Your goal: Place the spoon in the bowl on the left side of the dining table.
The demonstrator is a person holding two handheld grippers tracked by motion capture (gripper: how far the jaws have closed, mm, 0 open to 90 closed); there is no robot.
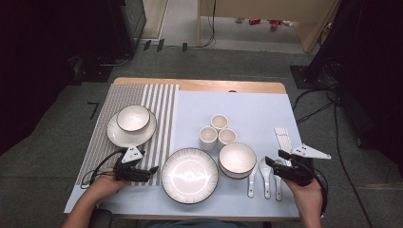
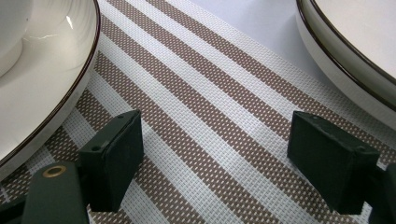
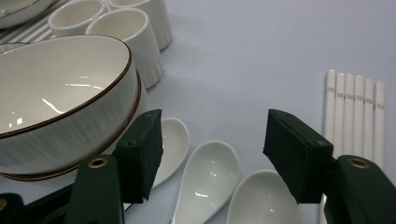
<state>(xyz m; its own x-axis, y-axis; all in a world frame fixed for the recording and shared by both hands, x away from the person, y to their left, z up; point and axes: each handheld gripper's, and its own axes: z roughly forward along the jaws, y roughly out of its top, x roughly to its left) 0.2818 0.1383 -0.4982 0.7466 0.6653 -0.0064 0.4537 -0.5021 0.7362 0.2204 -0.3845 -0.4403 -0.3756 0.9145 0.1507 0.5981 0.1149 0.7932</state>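
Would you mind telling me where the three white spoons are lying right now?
In the high view the spoons lie side by side at the table's front right, between the stacked bowls and the right tongs, with the chopsticks just behind.

Three small cups (image 1: pixel 217 131) cluster at centre — three white spoons (image 1: pixel 264 175) lower right, two stacked bowls (image 1: pixel 237 159) beside them, one bowl (image 1: pixel 133 118) upper left, two plates (image 1: pixel 189 175) — six white chopsticks (image 1: pixel 283 138) at right.

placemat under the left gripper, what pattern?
Woven placemat: brown and white stripes, clearest in the left gripper view.
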